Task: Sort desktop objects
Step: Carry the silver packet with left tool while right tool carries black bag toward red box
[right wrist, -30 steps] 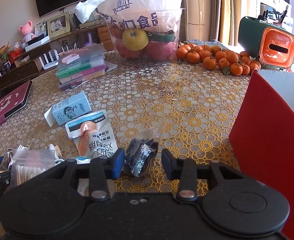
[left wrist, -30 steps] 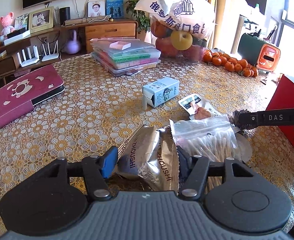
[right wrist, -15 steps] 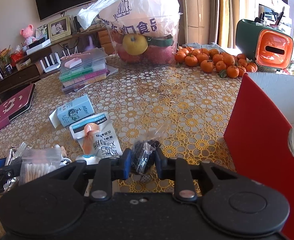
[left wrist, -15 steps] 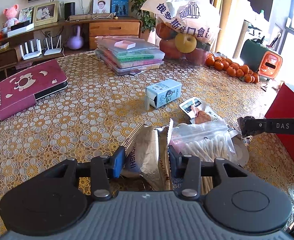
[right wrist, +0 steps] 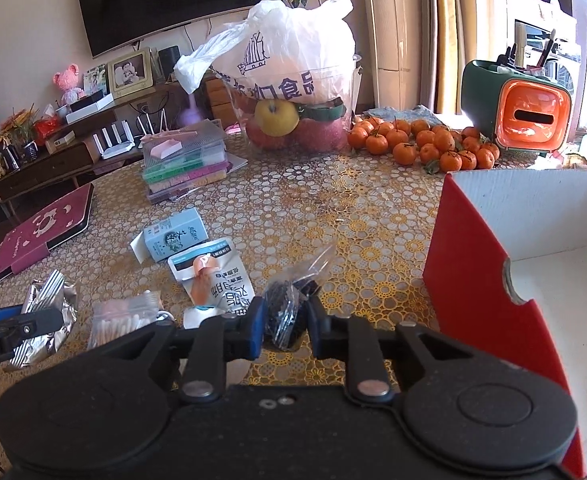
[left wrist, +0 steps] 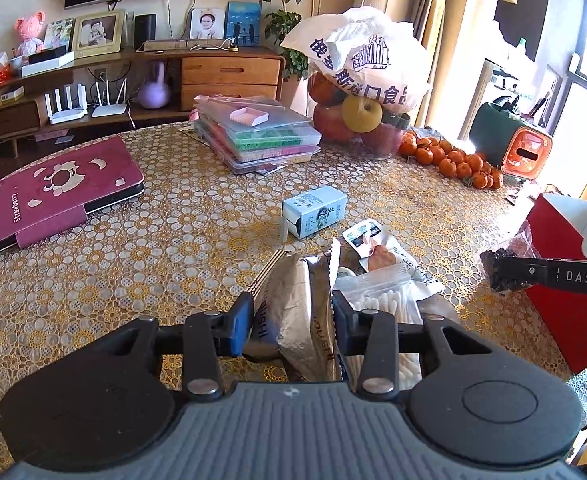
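Note:
My left gripper (left wrist: 291, 326) is shut on a crumpled silver foil packet (left wrist: 297, 304), lifted off the patterned table. Beside it lies a clear bag of cotton swabs (left wrist: 385, 304). My right gripper (right wrist: 283, 326) is shut on a small clear bag of black clips (right wrist: 287, 312), held above the table just left of the open red box (right wrist: 481, 280). A light blue carton (right wrist: 175, 238) and a white snack pouch (right wrist: 213, 276) lie on the table ahead. In the right wrist view the foil packet (right wrist: 45, 312) shows at the left edge.
A maroon tablet case (left wrist: 49, 192) lies far left. Stacked plastic cases (left wrist: 257, 136), a fruit container under a white bag (left wrist: 357, 80), tangerines (right wrist: 421, 144) and a green-orange tissue holder (right wrist: 521, 108) line the back of the table (left wrist: 133, 240).
Both grippers closed on their items, the left on the foil packet and the right on the clip bag, and both have lifted. The red box now sits closer to the right gripper.

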`<state>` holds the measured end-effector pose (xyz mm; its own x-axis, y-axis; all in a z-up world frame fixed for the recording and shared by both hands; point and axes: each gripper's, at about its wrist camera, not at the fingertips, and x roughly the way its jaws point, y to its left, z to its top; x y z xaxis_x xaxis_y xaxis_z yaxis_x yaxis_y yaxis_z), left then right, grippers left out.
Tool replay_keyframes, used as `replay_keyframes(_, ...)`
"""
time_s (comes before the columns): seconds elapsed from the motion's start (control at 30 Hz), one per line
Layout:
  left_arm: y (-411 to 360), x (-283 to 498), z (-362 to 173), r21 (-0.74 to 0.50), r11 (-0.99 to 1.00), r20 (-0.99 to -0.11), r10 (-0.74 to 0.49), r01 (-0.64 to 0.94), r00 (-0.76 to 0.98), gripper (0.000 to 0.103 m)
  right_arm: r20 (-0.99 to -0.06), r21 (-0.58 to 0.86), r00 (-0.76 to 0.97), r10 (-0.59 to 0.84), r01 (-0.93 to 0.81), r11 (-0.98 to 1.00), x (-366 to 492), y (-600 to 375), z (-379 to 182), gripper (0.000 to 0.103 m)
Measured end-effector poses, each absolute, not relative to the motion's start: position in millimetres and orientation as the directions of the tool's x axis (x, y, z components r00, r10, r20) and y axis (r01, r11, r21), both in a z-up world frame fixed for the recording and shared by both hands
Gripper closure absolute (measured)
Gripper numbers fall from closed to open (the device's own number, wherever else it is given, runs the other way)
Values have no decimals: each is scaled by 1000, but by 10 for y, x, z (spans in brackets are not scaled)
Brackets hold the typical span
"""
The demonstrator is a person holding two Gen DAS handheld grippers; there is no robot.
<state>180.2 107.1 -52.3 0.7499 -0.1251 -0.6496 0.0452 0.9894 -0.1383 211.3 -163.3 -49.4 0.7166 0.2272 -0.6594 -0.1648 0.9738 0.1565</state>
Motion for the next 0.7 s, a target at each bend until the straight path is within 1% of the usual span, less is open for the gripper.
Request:
replay_keyframes(0.4,826,1462,-144,-149,984,-623,-171,98,763,65,-627,149,736,256,-209,967,1627,-1773,-121,81)
replay_keyframes(0.63,631,1245,50,-145,980,-599,-199,139,775,72,-601,141,752,270,-233,962,1339,-1878,85,81)
replay_keyframes(0.7,570,1192,101,-145,977,-592,-211,155,778,75,-592,138,759,272,-237,962,1254,-1908,138,81)
